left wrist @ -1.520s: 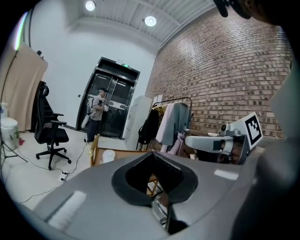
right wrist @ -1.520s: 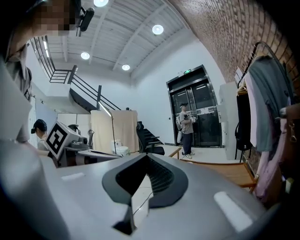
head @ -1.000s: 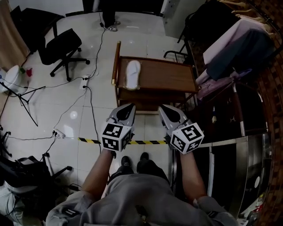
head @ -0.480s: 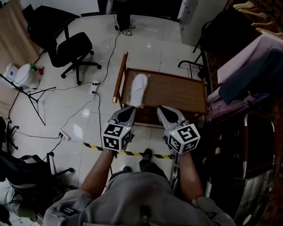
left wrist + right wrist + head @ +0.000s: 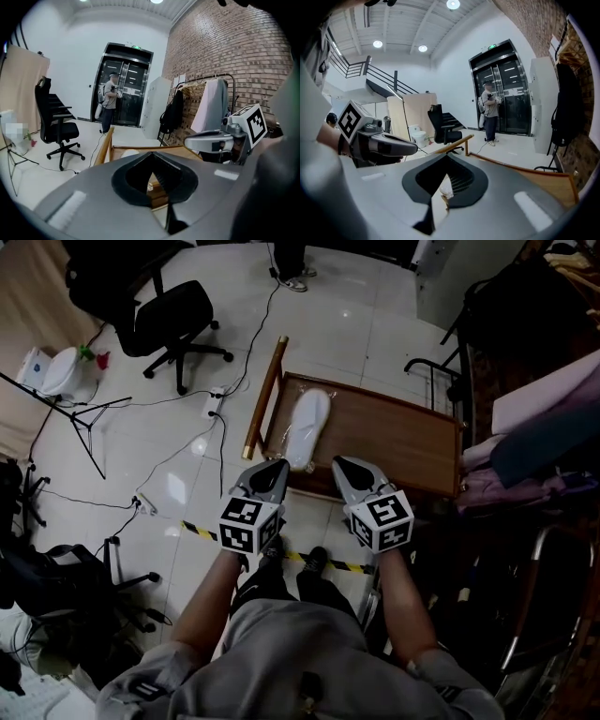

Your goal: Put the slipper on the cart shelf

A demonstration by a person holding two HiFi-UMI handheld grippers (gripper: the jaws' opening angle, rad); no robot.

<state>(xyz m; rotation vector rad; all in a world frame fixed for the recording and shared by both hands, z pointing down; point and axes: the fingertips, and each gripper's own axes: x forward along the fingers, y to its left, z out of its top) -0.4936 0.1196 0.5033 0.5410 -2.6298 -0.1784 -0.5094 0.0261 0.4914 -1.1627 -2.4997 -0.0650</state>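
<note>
- L gripper (image 5: 274,467): jaws together, nothing btwn them. Held out in front of the person, tip over the cart's near edge, just short of the slipper's near end; no contact.
- R gripper (image 5: 343,465): jaws fully closed too, empty. Sits beside the L one, roughly parallel w/ it, tip also at the cart's near edge.
- Slipper (image 5: 307,426): white, lies flat on the cart's top shelf at its left end, lengthwise away from the person, just inside the handle rail (image 5: 265,396).
- Cart (image 5: 398,442): wooden, brown top, otherwise bare; stands directly ahead of the person.
- Floor: pale glossy tiles, yellow/black tape strip (image 5: 200,530) under the grippers, cables (image 5: 161,463) running left of the cart.
- Bkgd: black office chair (image 5: 184,313) well left of the cart; a person (image 5: 110,101) stands by the glass doors; clothes rack (image 5: 548,423) w/ hanging garments on the right.
</note>
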